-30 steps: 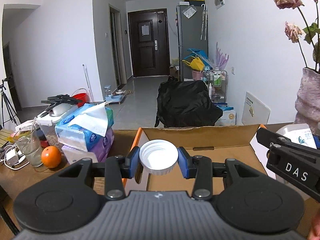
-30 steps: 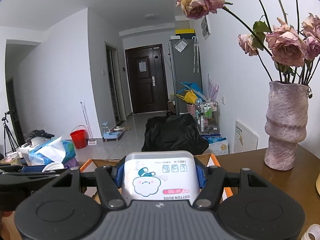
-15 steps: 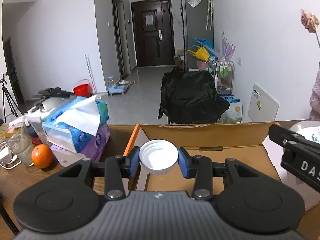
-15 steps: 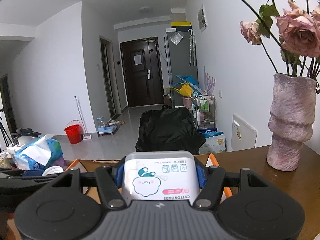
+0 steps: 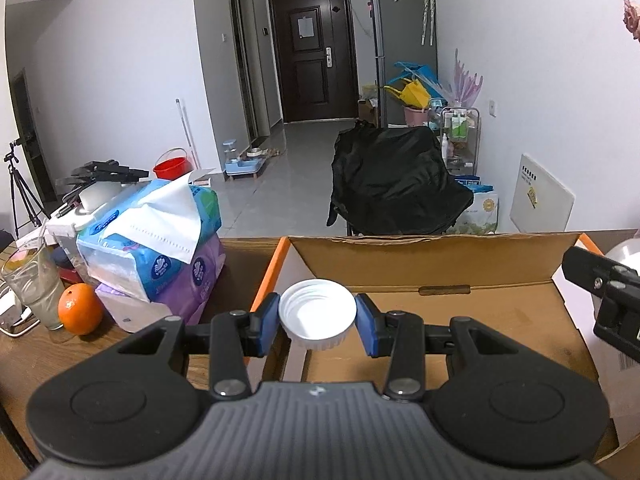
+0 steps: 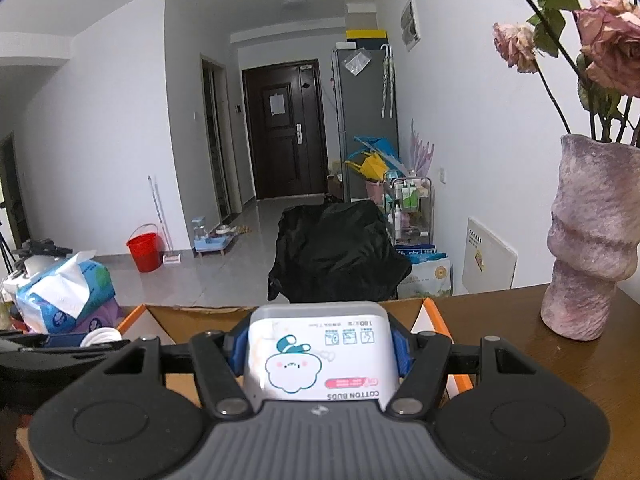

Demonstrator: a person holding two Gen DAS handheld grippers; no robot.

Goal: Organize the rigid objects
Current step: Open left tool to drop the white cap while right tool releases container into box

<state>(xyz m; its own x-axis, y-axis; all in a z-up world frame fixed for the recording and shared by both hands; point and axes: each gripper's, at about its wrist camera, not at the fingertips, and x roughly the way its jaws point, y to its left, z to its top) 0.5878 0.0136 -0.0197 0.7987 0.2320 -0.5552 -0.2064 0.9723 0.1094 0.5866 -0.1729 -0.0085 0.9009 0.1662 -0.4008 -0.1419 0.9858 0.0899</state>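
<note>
Left tool (image 5: 317, 322) grips a white cap (image 5: 317, 312), open side up, over the open cardboard box (image 5: 440, 264) on the surface; right tool (image 6: 320, 350) clamps a cotton-bud box (image 6: 320, 354) above the same box.

"COTTON BUDS", upside down, on the white box (image 6: 320, 356); smaller print unreadable

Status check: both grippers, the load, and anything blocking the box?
Left gripper shut on white cap. Right gripper shut on cotton bud box. Cardboard box open, unobstructed.
</note>
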